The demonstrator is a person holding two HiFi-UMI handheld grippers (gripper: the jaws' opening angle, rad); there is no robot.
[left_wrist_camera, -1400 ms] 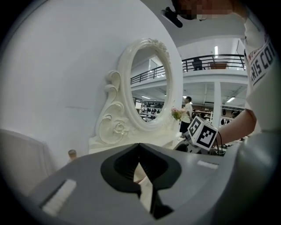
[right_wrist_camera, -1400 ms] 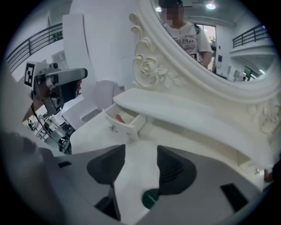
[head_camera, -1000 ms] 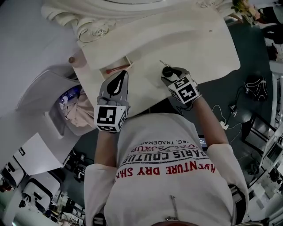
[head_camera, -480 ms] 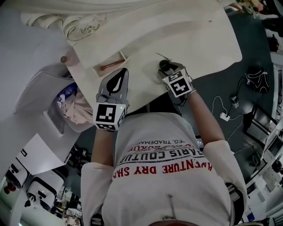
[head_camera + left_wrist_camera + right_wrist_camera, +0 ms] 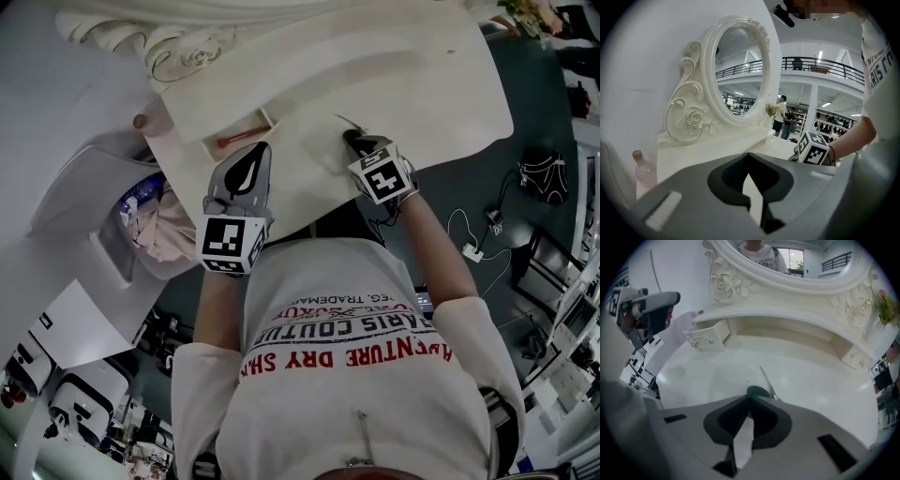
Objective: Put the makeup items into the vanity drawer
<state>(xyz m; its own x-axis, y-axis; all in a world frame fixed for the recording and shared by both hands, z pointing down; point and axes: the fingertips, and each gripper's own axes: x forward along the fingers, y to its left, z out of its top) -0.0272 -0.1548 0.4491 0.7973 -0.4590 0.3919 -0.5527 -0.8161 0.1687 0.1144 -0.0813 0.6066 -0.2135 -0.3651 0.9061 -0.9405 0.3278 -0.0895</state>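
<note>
Pinching dark round-headed item (image 5: 758, 391) w/ R hand-held gripper (image 5: 749, 399); L hand-held gripper (image 5: 749, 155) clenched, empty.

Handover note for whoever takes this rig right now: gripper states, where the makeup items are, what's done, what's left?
Left gripper: shut, empty, held over the vanity top.
Right gripper: shut, tips low over the top; thin metal tool lies just ahead, seemingly not gripped.
Drawer: open, red item inside.
Done: red item in.
Left: metal tool into the drawer, then probably close it.
</note>
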